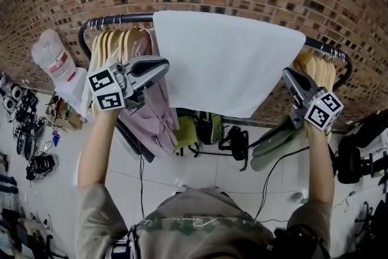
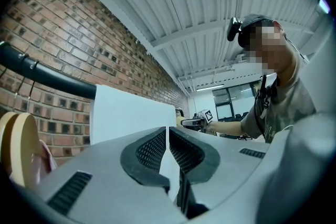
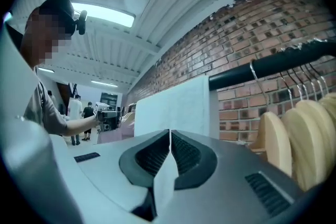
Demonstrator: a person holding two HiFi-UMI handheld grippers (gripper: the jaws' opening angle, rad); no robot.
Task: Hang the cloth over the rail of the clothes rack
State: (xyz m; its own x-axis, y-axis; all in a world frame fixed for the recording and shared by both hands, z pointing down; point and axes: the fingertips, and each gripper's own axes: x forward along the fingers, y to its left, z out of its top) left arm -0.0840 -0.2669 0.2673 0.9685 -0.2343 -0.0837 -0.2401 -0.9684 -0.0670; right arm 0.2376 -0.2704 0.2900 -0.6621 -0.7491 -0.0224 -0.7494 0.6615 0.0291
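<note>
White cloth (image 1: 230, 60) lies draped over the black rail (image 1: 115, 19), left gripper (image 1: 163, 65) and right gripper (image 1: 287, 73) each pinching a side edge; hanging step looks nearly done, next likely needs both pinches let go cleanly.

Both arms up, left gripper (image 1: 163, 64) and right gripper (image 1: 287, 73) level, jaws clamped.

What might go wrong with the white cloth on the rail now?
1. The left hand-held gripper and the right hand-held gripper both pinch the cloth at its side edges; a downward tug might drag it off the rail.
2. How much cloth hangs behind the rail is hidden; if little, it may slide off once released.
3. The wooden hangers sit close by and might get bumped.
</note>
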